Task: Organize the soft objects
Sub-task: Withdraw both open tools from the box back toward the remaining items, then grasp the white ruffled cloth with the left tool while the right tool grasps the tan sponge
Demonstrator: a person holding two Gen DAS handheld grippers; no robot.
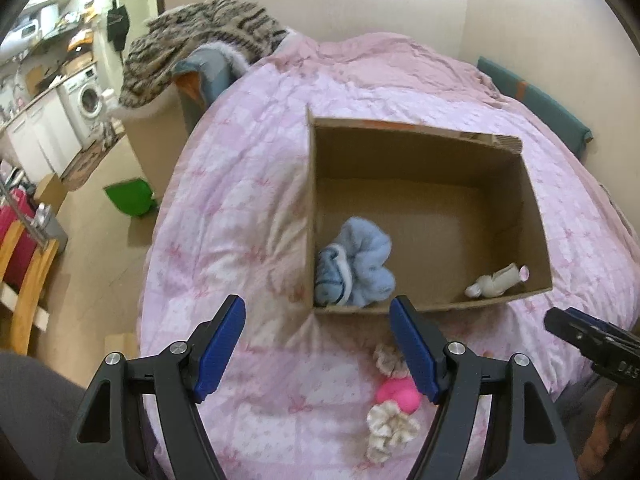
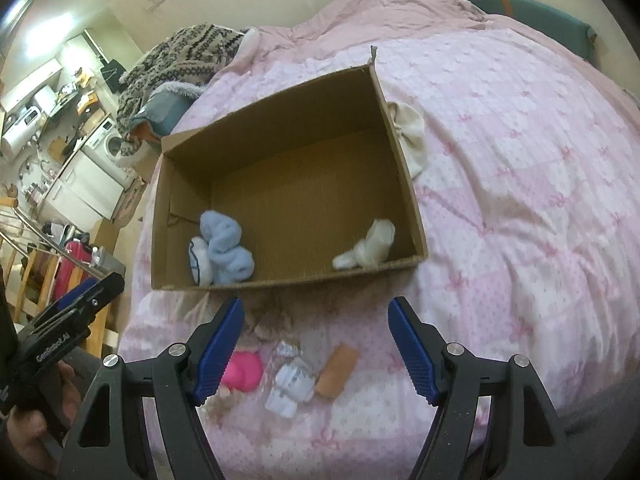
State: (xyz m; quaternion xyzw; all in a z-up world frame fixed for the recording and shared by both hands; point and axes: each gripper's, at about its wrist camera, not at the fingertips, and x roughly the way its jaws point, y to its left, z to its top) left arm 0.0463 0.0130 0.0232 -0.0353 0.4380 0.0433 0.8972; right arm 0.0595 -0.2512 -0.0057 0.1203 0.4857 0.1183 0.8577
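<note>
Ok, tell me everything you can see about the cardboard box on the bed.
The cardboard box is plain brown corrugated card, rectangular, open at the top, sitting flat on the pink bedspread. Inside, a light blue fluffy cloth lies in one near corner and a small white soft item in the other. A cream cloth lies against its outer side.

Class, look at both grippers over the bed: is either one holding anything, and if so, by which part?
Nothing is held. The left gripper and the right gripper both stand open and empty above the pink bedcover, near the cardboard box.
</note>
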